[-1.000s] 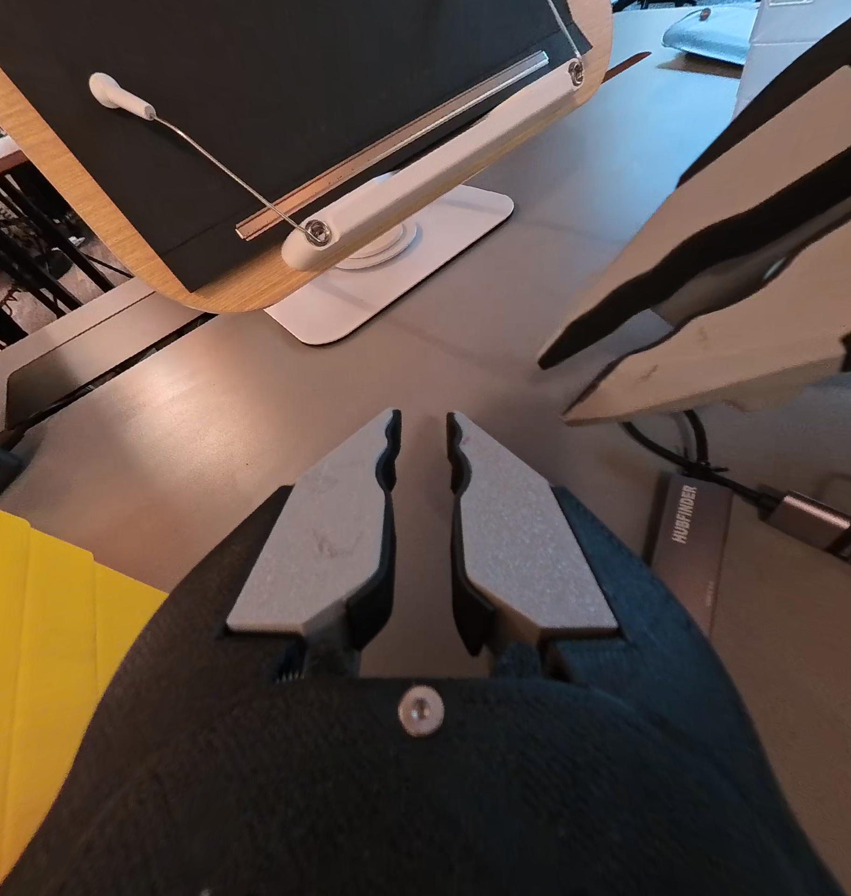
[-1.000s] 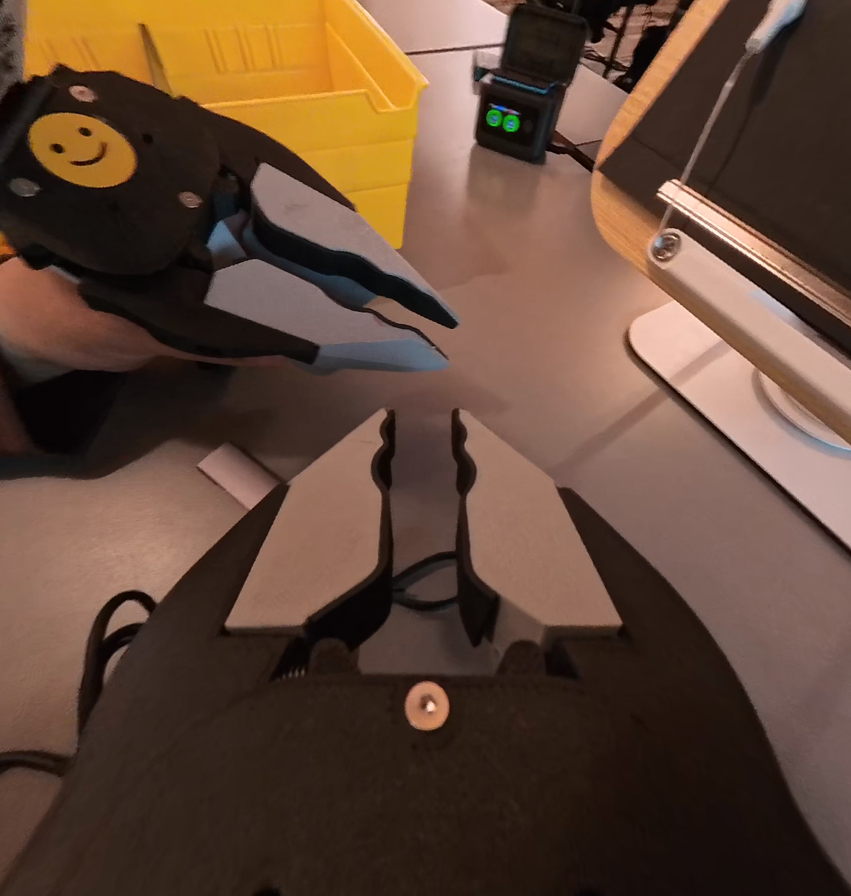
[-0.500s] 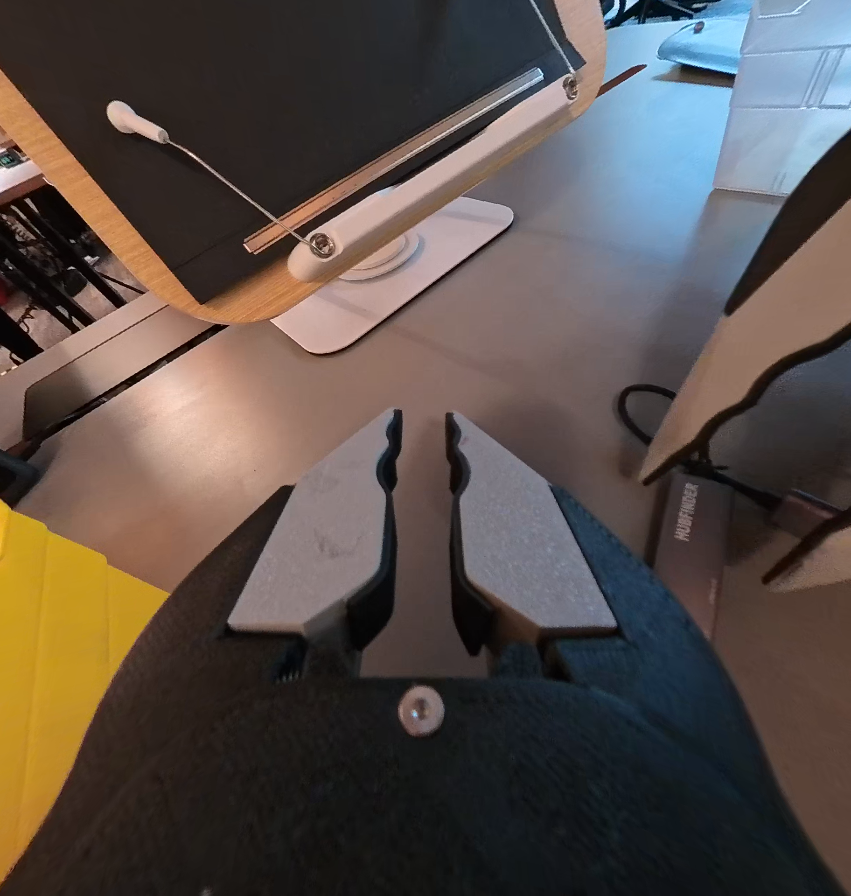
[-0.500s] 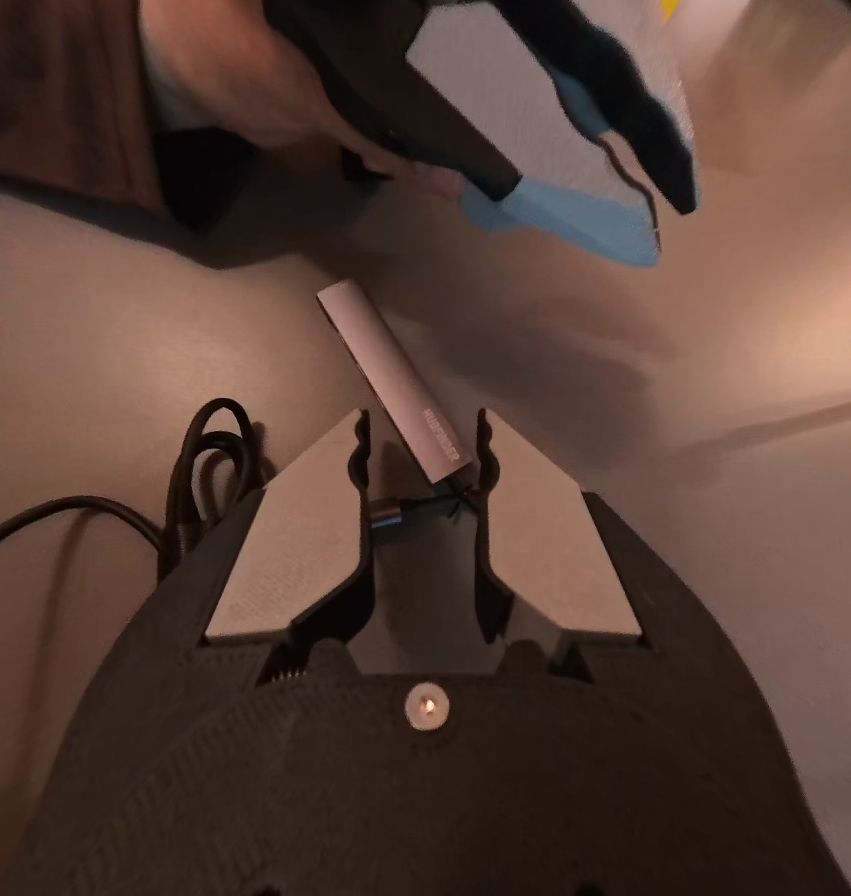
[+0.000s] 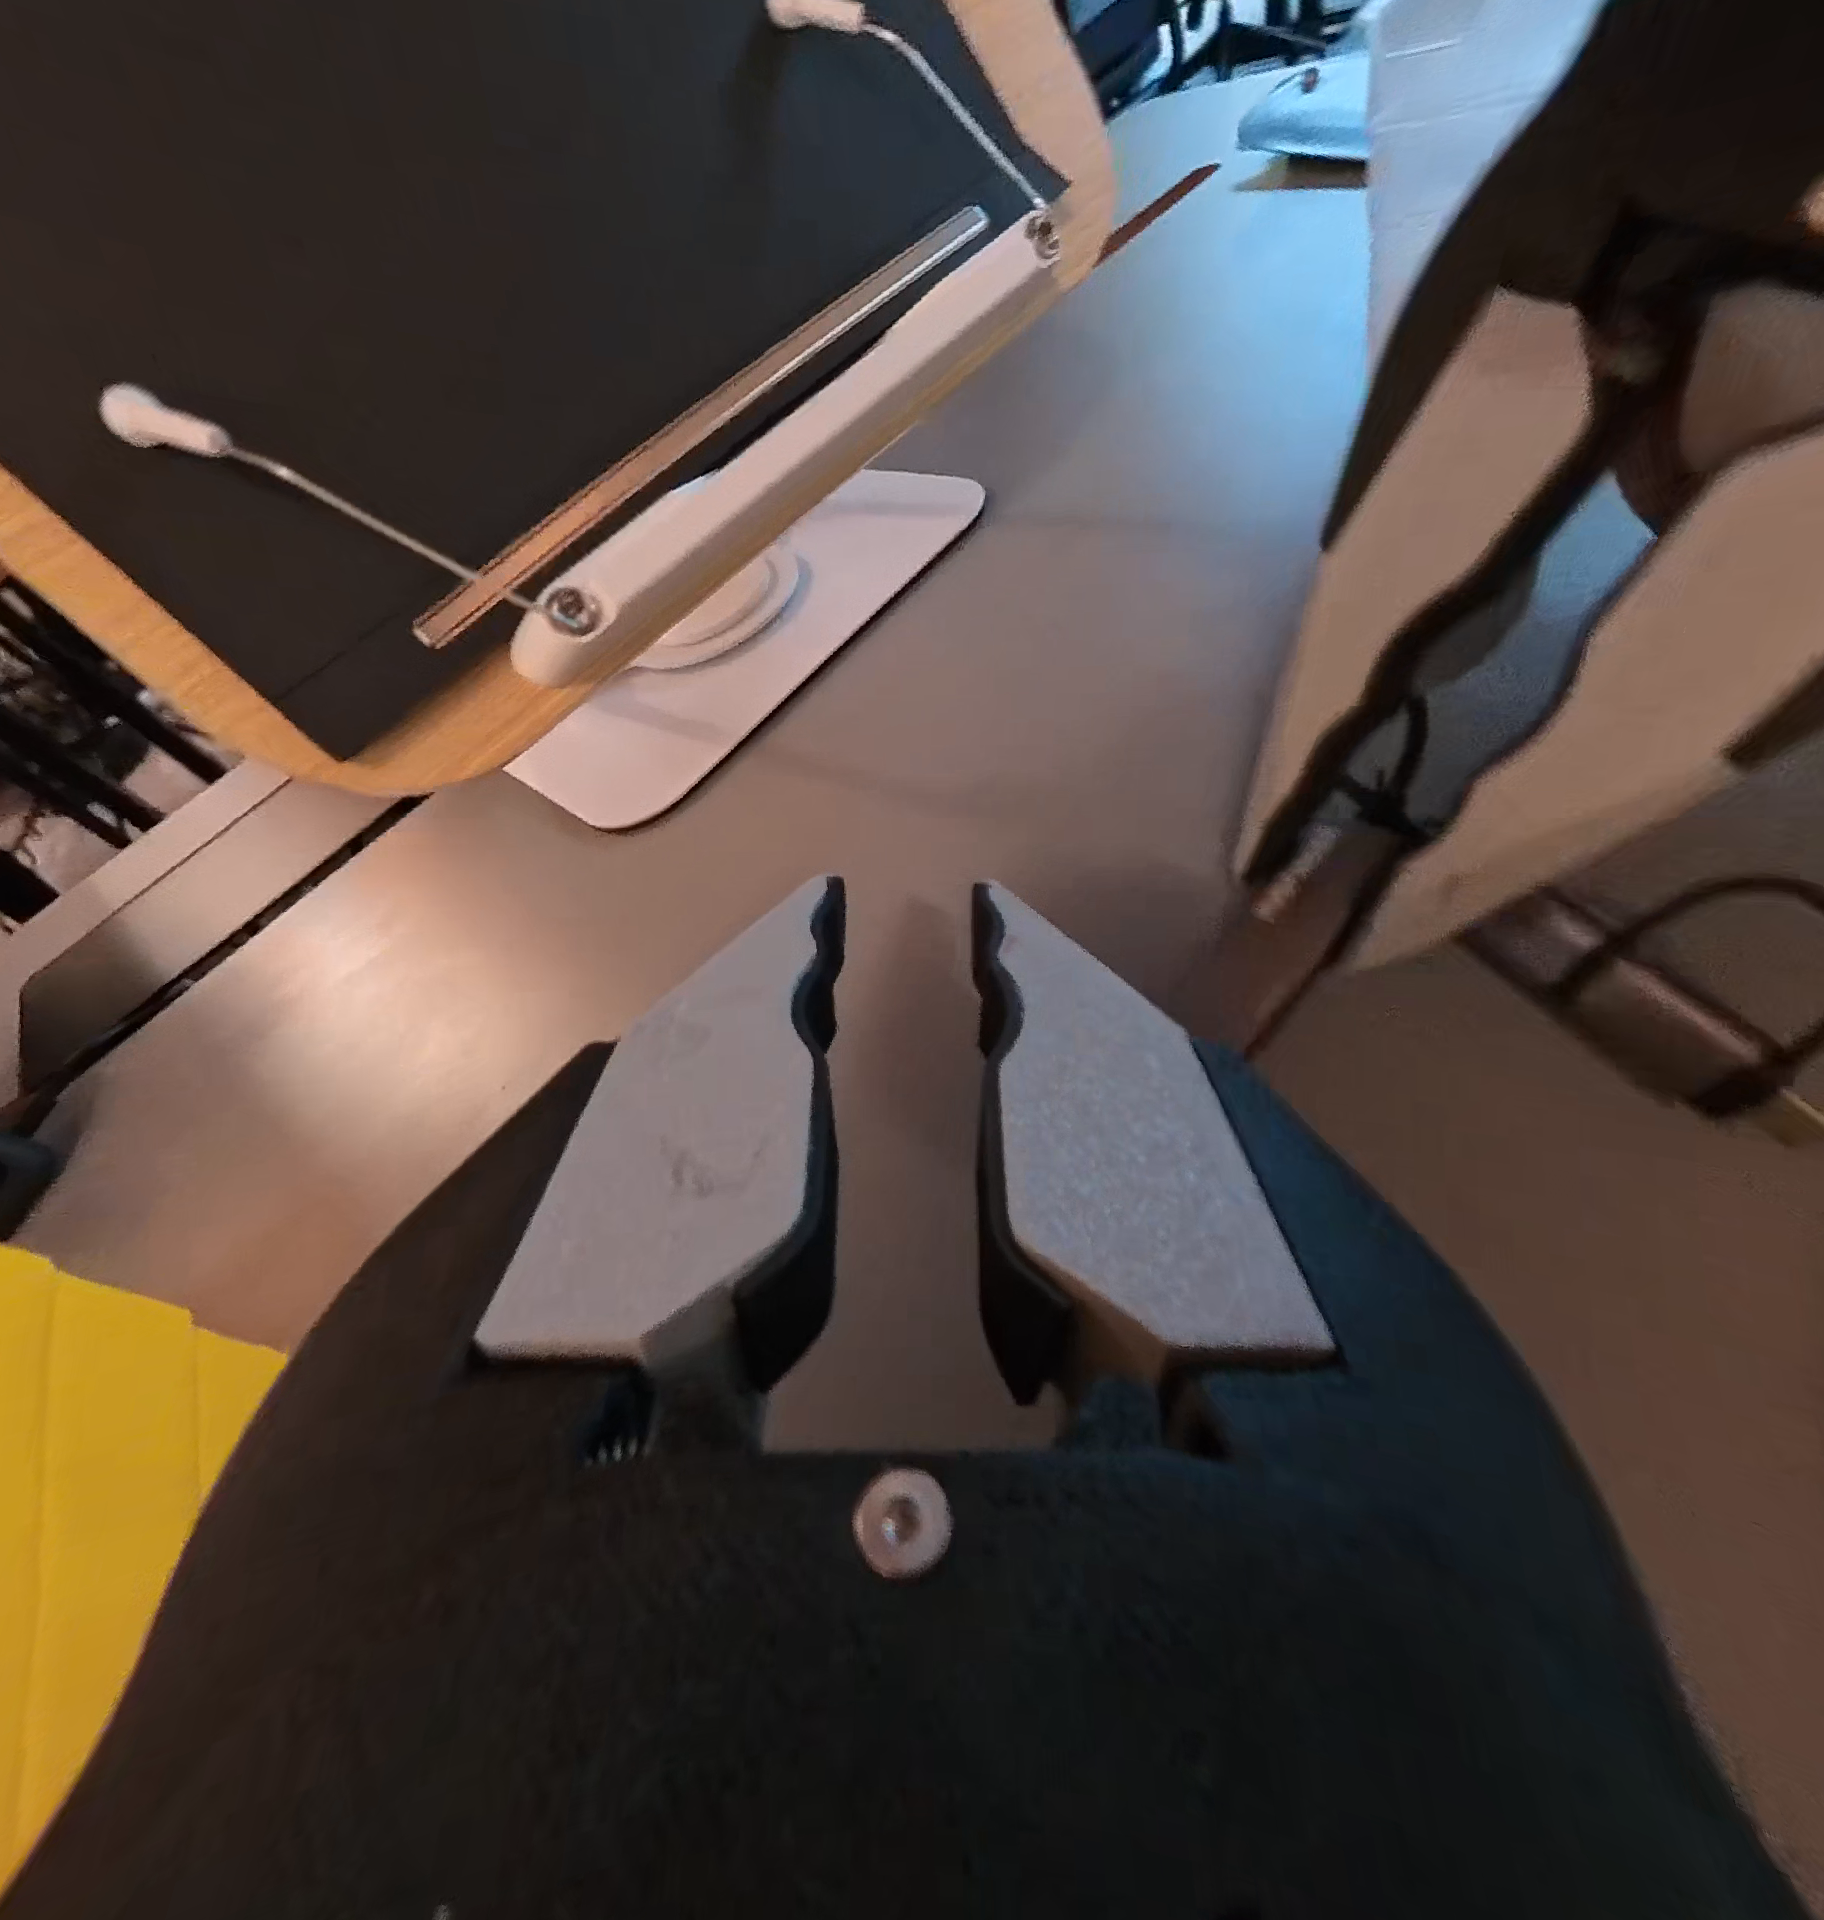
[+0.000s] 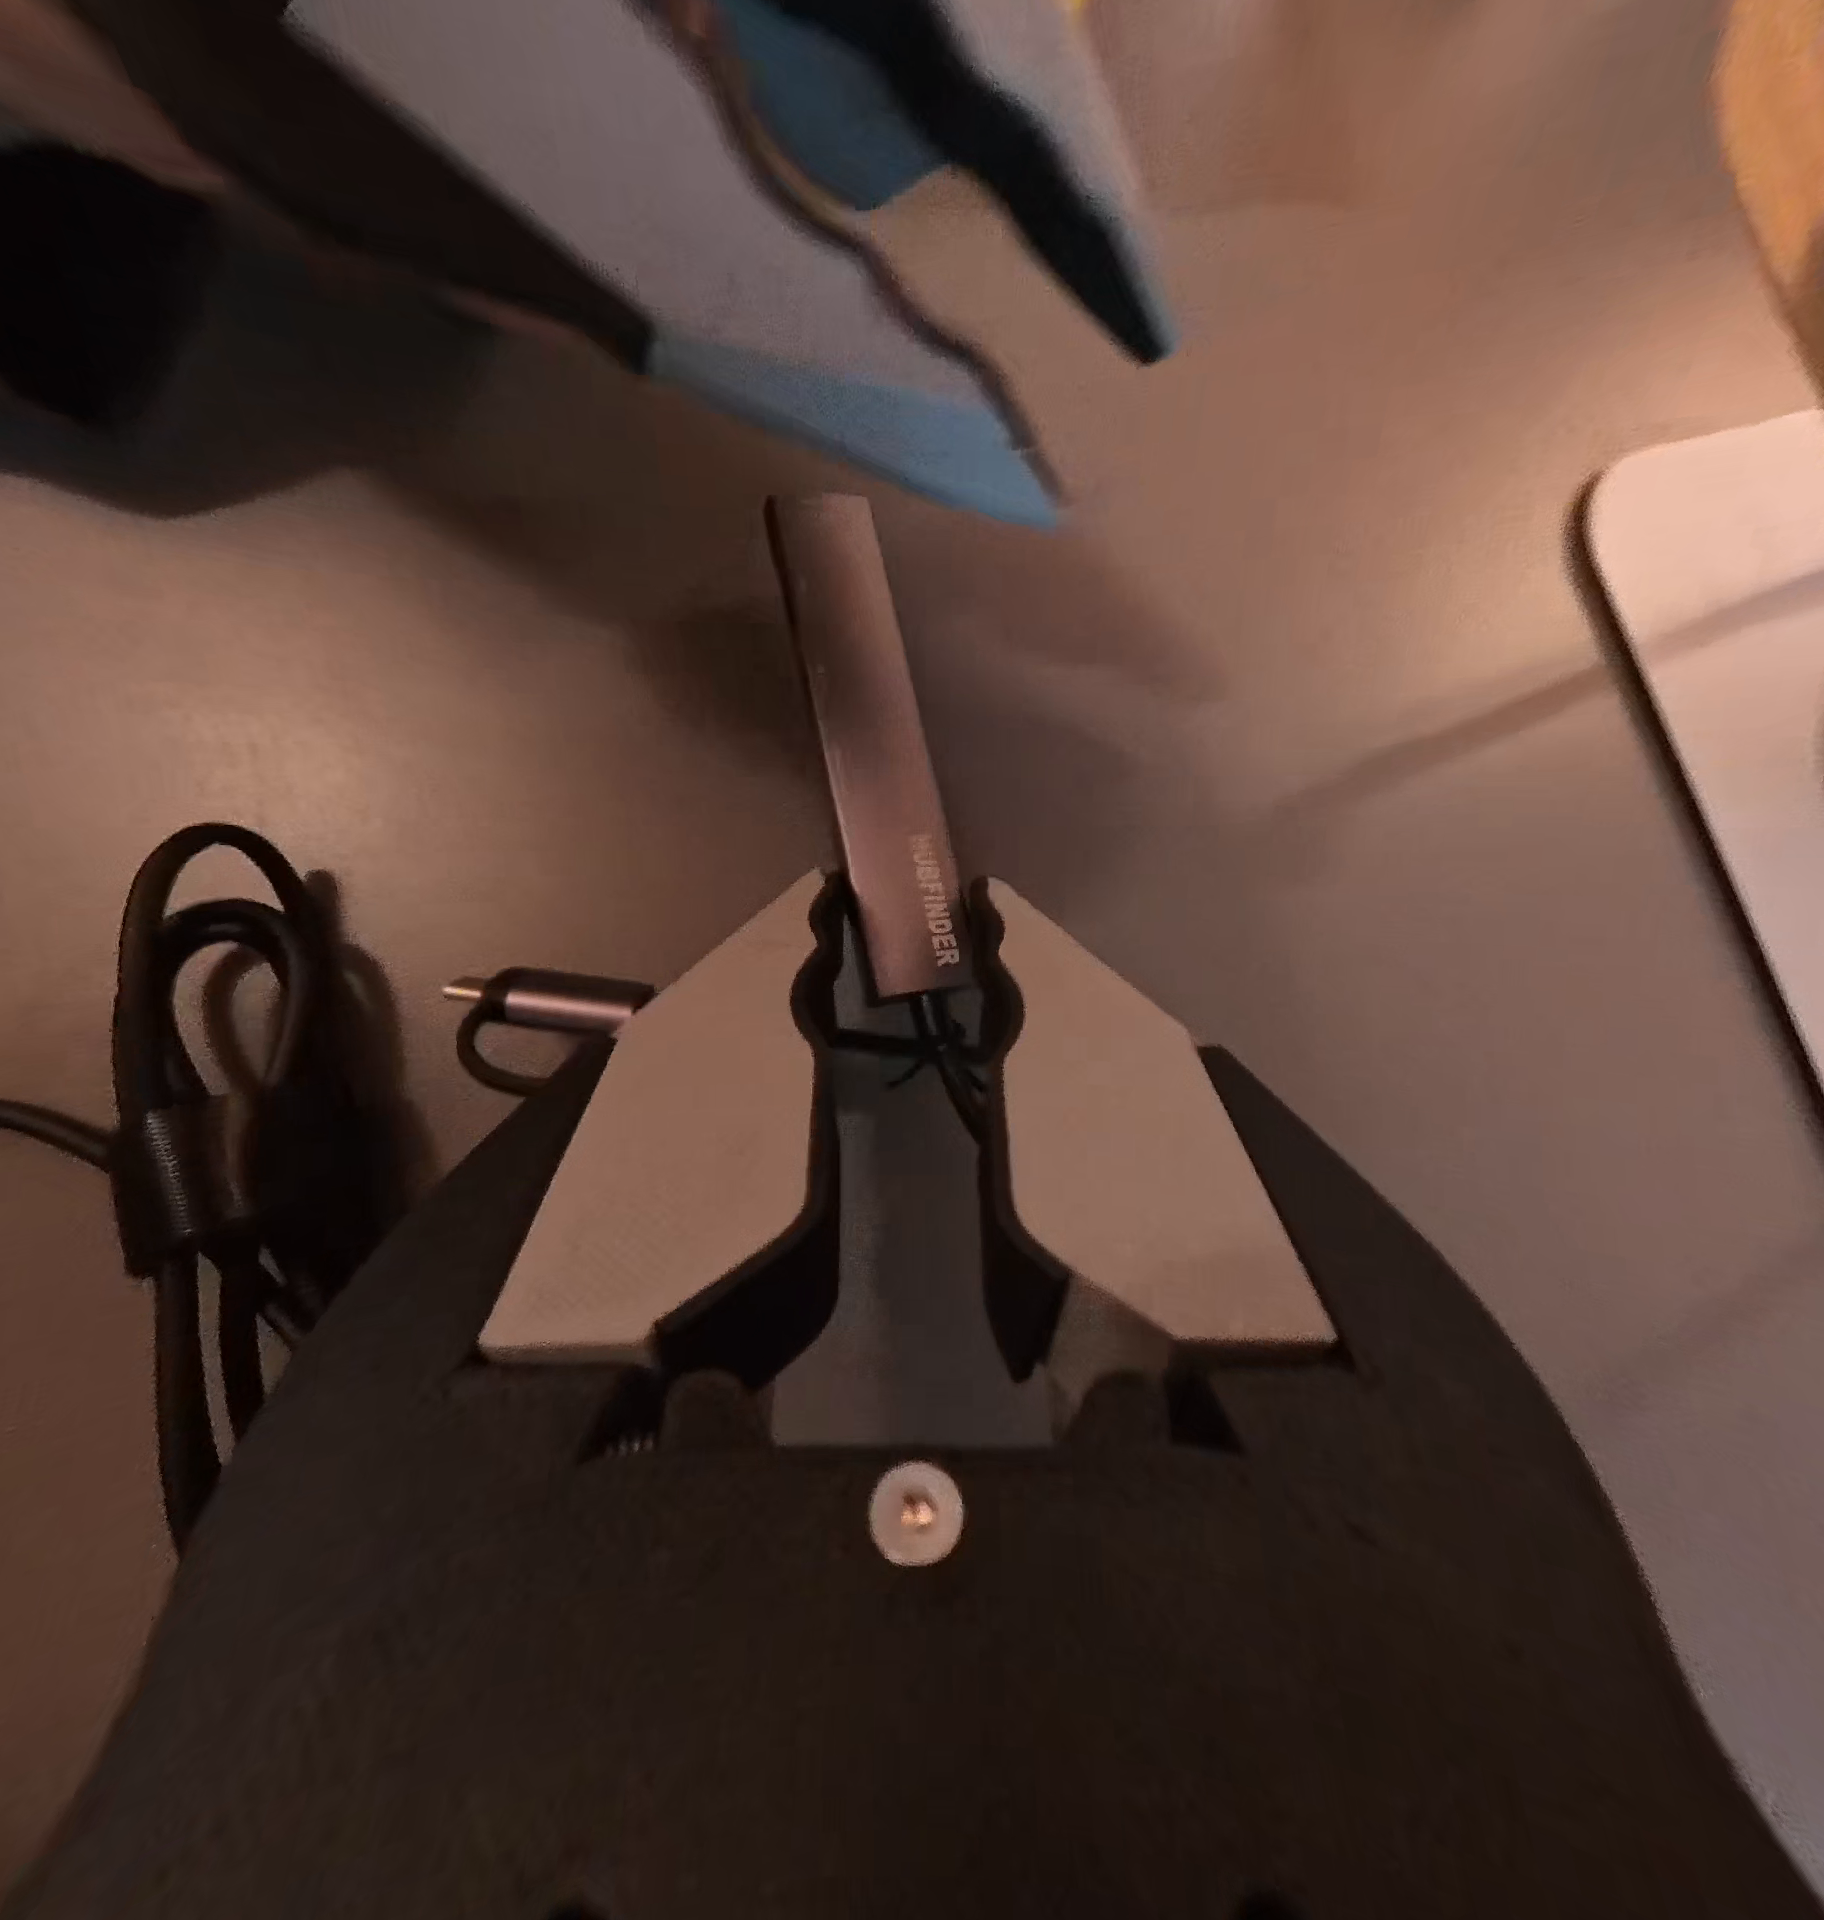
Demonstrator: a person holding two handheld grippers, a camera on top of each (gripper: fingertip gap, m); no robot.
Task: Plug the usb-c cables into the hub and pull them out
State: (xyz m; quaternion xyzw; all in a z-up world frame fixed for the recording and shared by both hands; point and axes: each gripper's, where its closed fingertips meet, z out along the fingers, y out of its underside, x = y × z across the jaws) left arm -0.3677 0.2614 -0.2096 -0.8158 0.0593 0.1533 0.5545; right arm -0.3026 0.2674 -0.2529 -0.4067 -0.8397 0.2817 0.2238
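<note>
Lowered since earlier, right claw [image 6: 906, 894] now straddles the hub's [image 6: 866, 727] near end on the bench [image 6: 1251, 644], fingers apart. Left claw [image 5: 906, 904] hovers parted, empty; cable plug [image 6: 565, 995] lies just left.

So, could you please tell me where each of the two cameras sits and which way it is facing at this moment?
Left wrist view: on the left gripper, looking along its empty, parted fingers across the table to a tilted stand; the right gripper enters from the right.
Right wrist view: on the right gripper, looking steeply down at the hub between its fingertips, a loose usb-c plug to the left; the left gripper hangs above.
Shared: table, both grippers, the stand's white base.
</note>
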